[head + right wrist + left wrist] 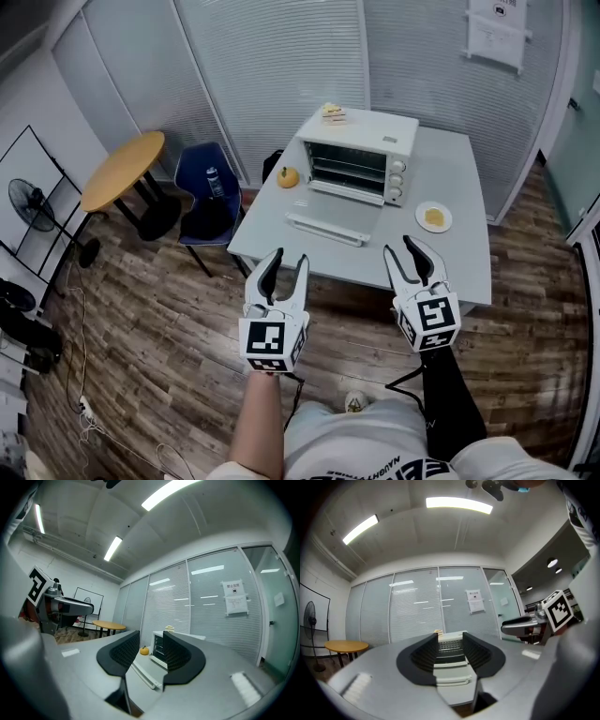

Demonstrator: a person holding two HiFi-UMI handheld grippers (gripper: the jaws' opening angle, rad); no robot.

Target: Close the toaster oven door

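A white toaster oven [361, 155] stands at the back of a grey table [450, 253], its door [336, 217] folded down flat toward me. Both grippers hover in front of the table's near edge, short of the door. My left gripper [284, 267] is open and empty; the left gripper view frames the oven [451, 645] and its lowered door [452, 677] between the left gripper's [450, 641] jaws. My right gripper [412, 255] is also open and empty. In the right gripper view, the oven [158, 649] and door [143, 672] lie ahead of the right gripper [151, 641].
An orange fruit [288, 176] sits left of the oven. A small plate with food [433, 217] lies to its right, and a small stack [333, 113] rests on top. A blue chair [208, 192], a round wooden table [124, 169] and a fan [33, 206] stand at the left.
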